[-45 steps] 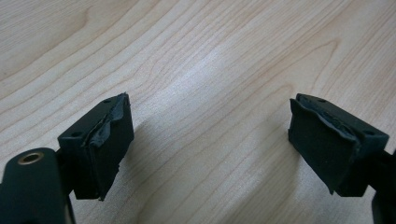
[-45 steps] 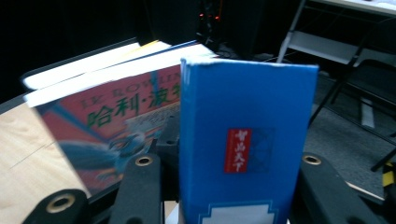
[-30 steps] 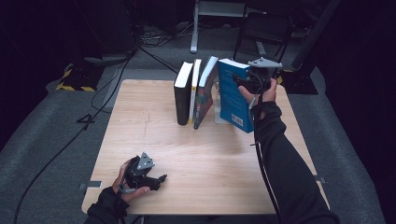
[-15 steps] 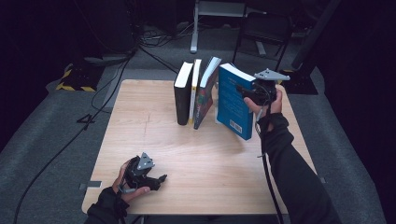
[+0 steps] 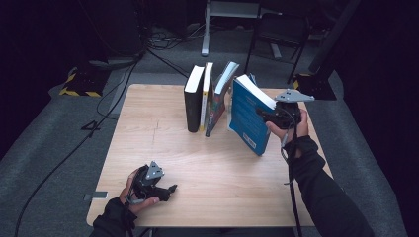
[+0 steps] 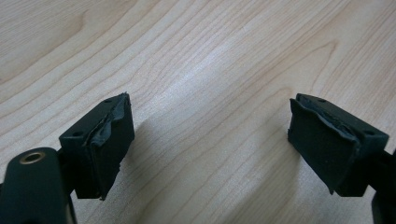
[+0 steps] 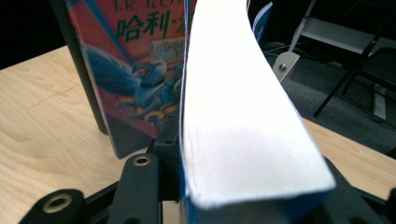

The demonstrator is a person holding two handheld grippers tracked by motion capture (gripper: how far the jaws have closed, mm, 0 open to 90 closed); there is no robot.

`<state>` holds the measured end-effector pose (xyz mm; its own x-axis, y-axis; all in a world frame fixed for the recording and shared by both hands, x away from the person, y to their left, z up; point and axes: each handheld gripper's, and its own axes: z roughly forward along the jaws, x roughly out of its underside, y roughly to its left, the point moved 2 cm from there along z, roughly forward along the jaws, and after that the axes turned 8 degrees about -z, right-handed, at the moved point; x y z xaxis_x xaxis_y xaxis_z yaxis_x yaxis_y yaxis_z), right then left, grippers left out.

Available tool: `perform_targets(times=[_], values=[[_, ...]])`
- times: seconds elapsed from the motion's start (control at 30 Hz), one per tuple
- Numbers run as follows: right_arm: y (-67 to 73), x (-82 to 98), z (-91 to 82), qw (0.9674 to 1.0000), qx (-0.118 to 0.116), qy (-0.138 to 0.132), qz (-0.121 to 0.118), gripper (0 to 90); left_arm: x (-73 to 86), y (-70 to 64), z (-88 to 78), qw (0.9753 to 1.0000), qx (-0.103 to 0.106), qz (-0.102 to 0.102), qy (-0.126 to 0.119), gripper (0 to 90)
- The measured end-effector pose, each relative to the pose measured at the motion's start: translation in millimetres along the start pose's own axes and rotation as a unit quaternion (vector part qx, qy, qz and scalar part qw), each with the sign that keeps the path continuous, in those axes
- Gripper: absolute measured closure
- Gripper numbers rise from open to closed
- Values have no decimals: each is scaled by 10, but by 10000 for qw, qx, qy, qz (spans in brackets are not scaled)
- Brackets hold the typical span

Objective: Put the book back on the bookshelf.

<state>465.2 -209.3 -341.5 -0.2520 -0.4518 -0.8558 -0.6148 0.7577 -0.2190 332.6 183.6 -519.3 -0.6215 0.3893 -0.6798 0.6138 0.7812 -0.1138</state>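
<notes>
The right gripper (image 5: 271,116) is gripping a blue book (image 5: 247,116) with its fingers closed on the book's thickness, and the book is tilting, its top edge leaning toward the far left while its lower corner is pointing down toward the table (image 5: 148,128); whether that corner is touching the wood cannot be told. In the right gripper view the white page edge of the blue book (image 7: 243,112) is rising between the two black fingers (image 7: 166,154), which are pressing on its covers from either side. The book is sitting on the right half of the table, just beside a row of three other books standing near the far edge: a black book (image 5: 192,98) is standing upright at the left, a thin book (image 5: 207,94) is standing against it, and a colourful paperback (image 5: 220,101) is leaning to the right of those, its illustrated cover (image 7: 140,70) showing close behind the held book. The left gripper (image 5: 165,190) is resting in the person's hand at the near left corner of the table, well apart from the books, with its fingers (image 6: 105,144) standing wide open over bare wood and holding nothing.
</notes>
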Motion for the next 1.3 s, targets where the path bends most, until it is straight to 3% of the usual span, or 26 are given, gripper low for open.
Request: perform_targets(times=[0.17, 0.37, 0.87, 1.03, 1.23, 1.3], values=[[34, 63, -91, 9999, 38, 142, -83, 592, 0, -1, -1, 10000, -8, -2, 4, 144], [49, 69, -134, 9995, -106, 276, -146, 583, -1, -2, 0, 10000, -7, 0, 0, 144], [-19, -130, 10, 9974, -345, 625, -124, 467, -2, -1, 2, 10000, 6, 1, -6, 145], [-49, -187, 95, 9962, -436, 740, -136, 581, -2, -2, 1, 10000, 1, 3, -2, 146], [-92, -255, 101, 9956, -347, 849, -177, 603, -3, -1, 3, 10000, 24, 34, 0, 145], [-135, -276, 114, 9958, -300, 858, -70, 604, -3, 0, 3, 10000, 27, 40, 2, 145]])
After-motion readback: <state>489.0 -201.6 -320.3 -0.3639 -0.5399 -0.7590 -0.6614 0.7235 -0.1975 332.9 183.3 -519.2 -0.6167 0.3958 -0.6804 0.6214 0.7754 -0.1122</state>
